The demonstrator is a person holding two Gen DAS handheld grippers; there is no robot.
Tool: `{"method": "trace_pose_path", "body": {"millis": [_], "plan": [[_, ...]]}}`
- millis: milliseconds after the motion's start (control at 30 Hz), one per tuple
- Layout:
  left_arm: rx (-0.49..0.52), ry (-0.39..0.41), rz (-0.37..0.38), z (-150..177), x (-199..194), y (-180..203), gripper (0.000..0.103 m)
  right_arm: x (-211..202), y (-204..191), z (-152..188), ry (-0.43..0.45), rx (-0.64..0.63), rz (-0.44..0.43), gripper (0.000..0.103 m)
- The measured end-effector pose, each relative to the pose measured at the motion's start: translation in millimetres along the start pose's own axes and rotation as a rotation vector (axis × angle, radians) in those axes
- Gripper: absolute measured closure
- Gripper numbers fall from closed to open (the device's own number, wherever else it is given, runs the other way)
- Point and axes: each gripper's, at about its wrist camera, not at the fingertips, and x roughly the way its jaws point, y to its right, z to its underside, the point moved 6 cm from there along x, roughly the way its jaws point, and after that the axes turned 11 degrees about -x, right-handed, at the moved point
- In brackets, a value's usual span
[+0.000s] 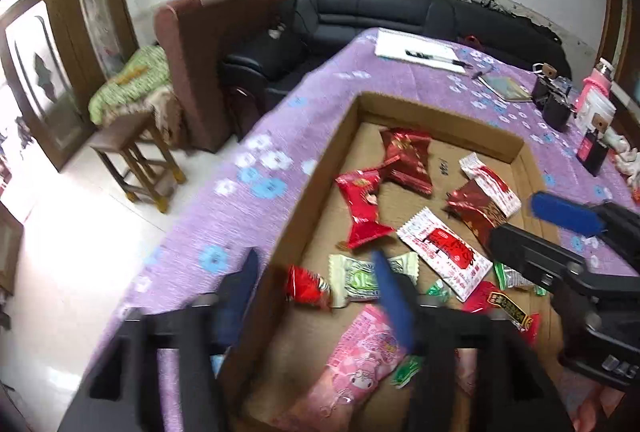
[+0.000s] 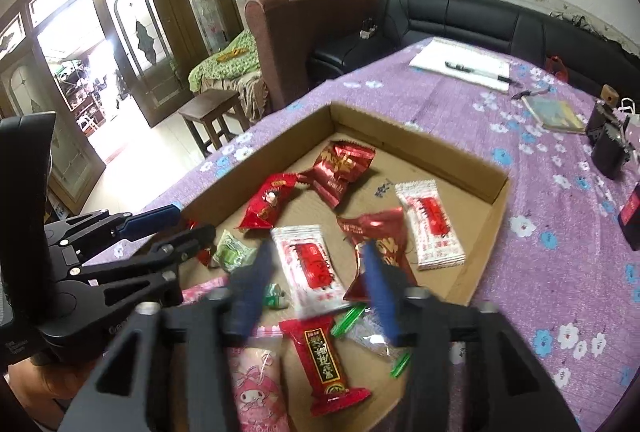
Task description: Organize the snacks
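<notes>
The snacks lie loose in the box (image 2: 416, 147), a shallow cardboard tray on the purple cloth (image 2: 520, 191). Near its middle sit two white packets (image 2: 310, 268), one beside a crumpled dark red pack (image 2: 380, 232). Toward the box's far corner lie two more red packs (image 2: 344, 171). At the near edge are a red bar (image 2: 324, 364), a pink packet (image 2: 256, 392) and small green sweets (image 2: 232, 252).

The right gripper (image 2: 316, 292) hovers over the box's near half with its blue pads spread; the white packet and red pack show below the gap, but nothing is pinched. The left gripper (image 1: 316, 296) hangs at the box's left wall, jaws likewise parted and empty, one pad outside the wall and one above the green sweets.

Judged from this, both grippers are let go over the box, so a drop-off step looks finished, or a fresh pick is about to start. No snacks show on the cloth outside the box in either view. The next move likely calls for choosing one packet, lowering so the pads straddle it alone, and closing without catching a neighbour.

Beyond the box, a notepad (image 2: 460, 65) with pens lies on the cloth.
</notes>
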Motion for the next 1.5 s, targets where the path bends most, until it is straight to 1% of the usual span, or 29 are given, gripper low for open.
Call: {"method": "trace_pose_path", "body": {"millis": [33,67,167,367,533,700,800,867,1067,1233,1400,1500], "plan": [[0.001,0.015,-0.002,-1.3,-3.9,0.2,0.021,-5.1,0.0,-1.1,0.011,-0.001,0.009,0.039],[-0.002,0.025,0.006,-2.1,-8.4,0.0,0.021,-10.8,0.2,-2.4,0.024,-0.002,0.018,0.035],[-0.013,0.036,0.011,-4.3,-18.8,-0.3,0.021,-23.1,1.7,-4.5,0.047,0.0,0.029,0.031],[-0.02,0.053,0.019,-1.0,-36.8,3.8,0.02,-45.9,5.3,0.1,0.076,0.011,0.045,0.031],[-0.016,0.063,0.021,4.6,-51.9,9.3,0.011,-65.8,10.2,10.7,0.095,0.028,0.063,0.031],[0.008,0.054,0.036,11.8,-61.3,21.1,0.01,-88.6,18.2,25.1,0.115,0.053,0.081,0.03],[0.038,0.039,0.049,18.7,-65.0,31.7,0.008,-101.3,24.3,35.3,0.126,0.071,0.094,0.029],[0.054,0.046,0.041,22.9,-68.8,37.7,0.008,-109.2,27.6,42.2,0.132,0.081,0.1,0.028],[0.049,0.028,0.056,31.8,-74.2,44.5,0.008,-128.3,38.9,64.4,0.143,0.12,0.12,0.027],[0.044,0.025,0.043,35.1,-78.8,43.9,0.008,-136.2,42.9,79.3,0.144,0.143,0.125,0.027],[0.059,0.037,0.036,36.8,-85.8,46.4,0.007,-141.9,42.9,87.8,0.148,0.154,0.13,0.027],[0.084,0.048,0.007,37.7,-89.4,49.1,0.005,-145.2,42.4,92.1,0.148,0.156,0.132,0.027]]}}
